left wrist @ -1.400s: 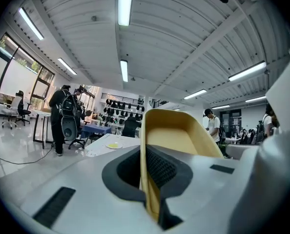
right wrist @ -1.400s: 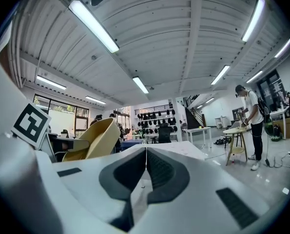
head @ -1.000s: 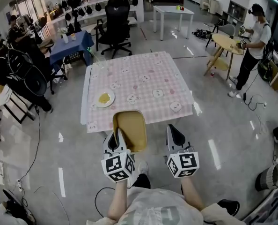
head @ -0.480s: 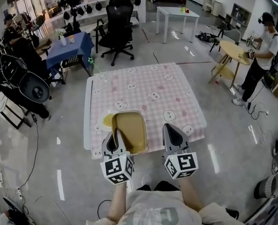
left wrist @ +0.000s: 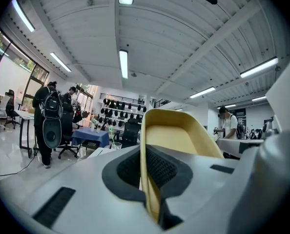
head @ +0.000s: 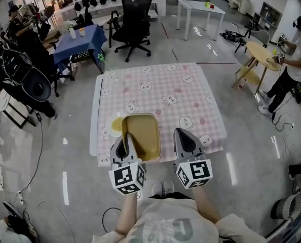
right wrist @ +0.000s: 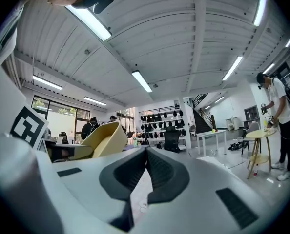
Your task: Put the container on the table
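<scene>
A shallow yellow container [head: 141, 135] hangs above the near edge of the table [head: 160, 82], which has a pink checked cloth. My left gripper [head: 123, 146] is shut on the container's left rim. In the left gripper view the rim [left wrist: 147, 169] is pinched between the dark pads and the container [left wrist: 176, 133] stretches ahead. My right gripper [head: 184, 138] is to the right of the container, apart from it, shut and empty. The right gripper view shows its pads [right wrist: 146, 167] together and the container [right wrist: 103, 139] off to the left.
A small plate with yellow food [head: 115, 124] lies on the cloth, partly hidden by the container. Beyond the table are a black office chair [head: 135, 14], a blue-covered table [head: 82, 39], a white table [head: 200, 6] and a round wooden table [head: 262, 52]. A person [head: 292, 70] stands at right.
Both grippers and the container have come forward from over the floor to over the table's near edge. The container now covers part of the plate.
</scene>
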